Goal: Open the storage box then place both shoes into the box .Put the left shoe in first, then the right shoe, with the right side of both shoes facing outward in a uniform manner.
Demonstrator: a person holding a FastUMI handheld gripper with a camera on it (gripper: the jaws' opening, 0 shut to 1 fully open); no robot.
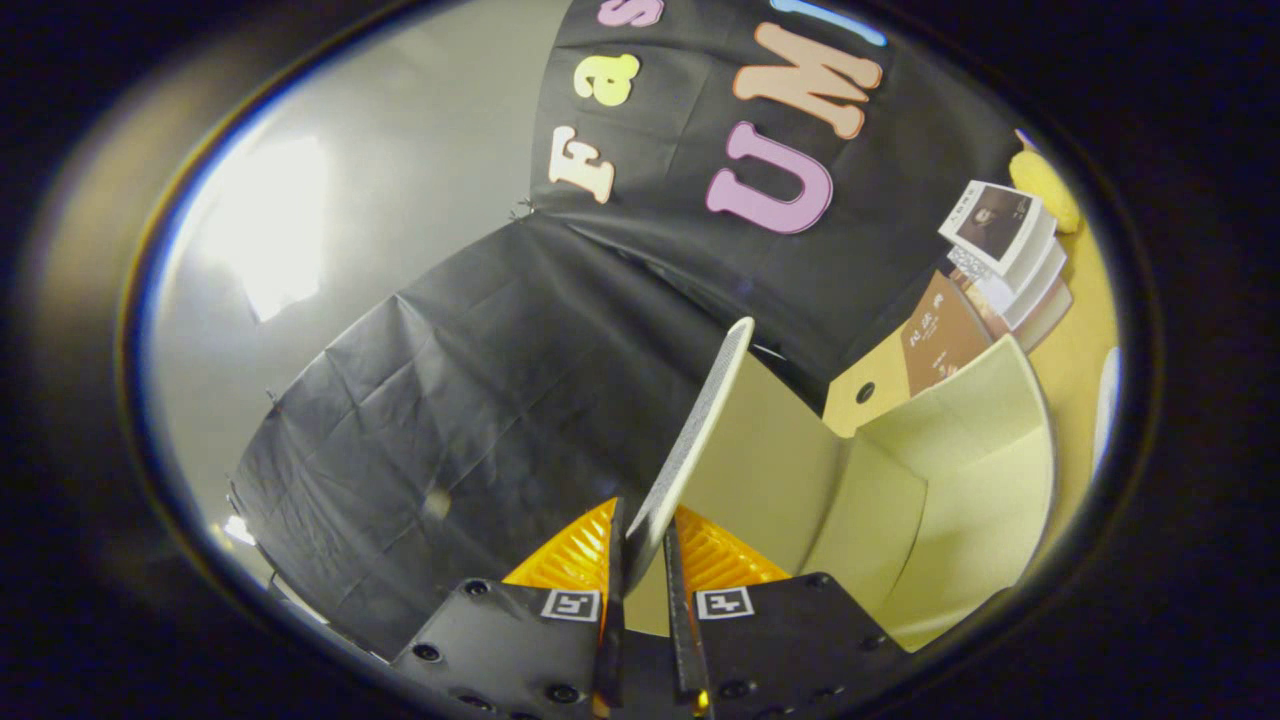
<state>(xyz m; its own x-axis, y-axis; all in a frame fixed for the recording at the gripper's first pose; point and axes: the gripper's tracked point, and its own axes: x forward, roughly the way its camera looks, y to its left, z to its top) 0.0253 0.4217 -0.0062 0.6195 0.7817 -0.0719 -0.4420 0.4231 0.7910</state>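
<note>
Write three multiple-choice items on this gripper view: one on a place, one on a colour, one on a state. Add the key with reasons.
1. Where is the thin pale flat lid panel of the cream cardboard storage box?
A. Between the gripper's fingers
B. Far beyond the fingers, apart from them
C. Flat beside the stack of books

2. What colour is the surface under the stack of books and booklets?
A. Blue
B. Yellow
C. Red

3. What state is the gripper in?
A. Wide open, holding nothing
B. Shut on a shoe
C. Shut on the lid panel

Key: 1 A, the panel's near edge sits in the gap between the fingers. 2 B, the yellow tabletop shows around the stack. 3 C, both fingers press the panel's faces.
</note>
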